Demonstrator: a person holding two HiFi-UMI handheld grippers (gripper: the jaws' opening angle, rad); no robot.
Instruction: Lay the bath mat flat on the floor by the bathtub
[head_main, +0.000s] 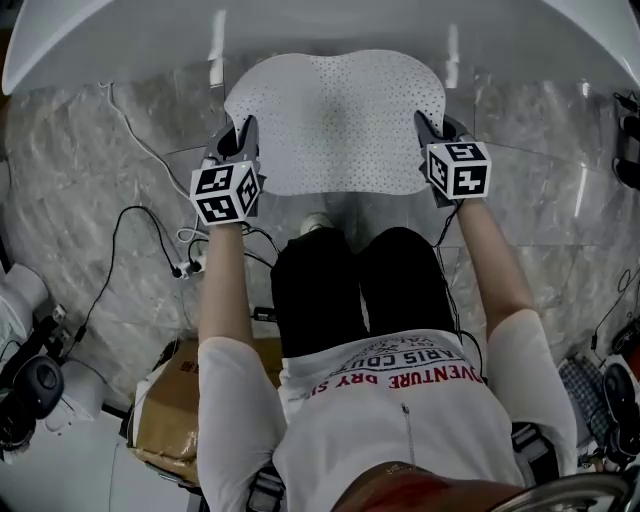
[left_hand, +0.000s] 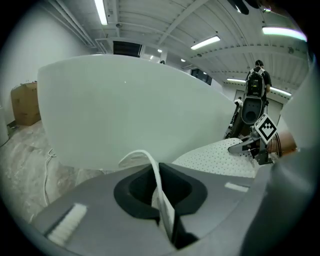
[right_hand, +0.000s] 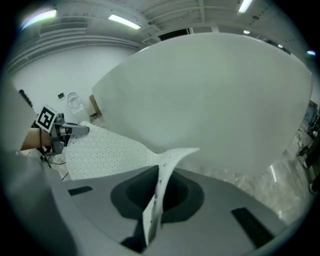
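We hold the bath mat (head_main: 335, 120) spread out just beside the bathtub (head_main: 110, 45), whose wall is smooth, white and rounded. The mat is a thin white sheet, full of small holes, with a wavy, lobed outline. The left gripper (head_main: 238, 132) is clenched on the mat's left edge; this thin edge stands upright between the jaws and curls over at the top. The right gripper (head_main: 432, 128) pinches the opposite edge in the same way. Below the bathtub lies a grey floor (head_main: 75, 190) with marble-like veins. We cannot tell if the mat touches it.
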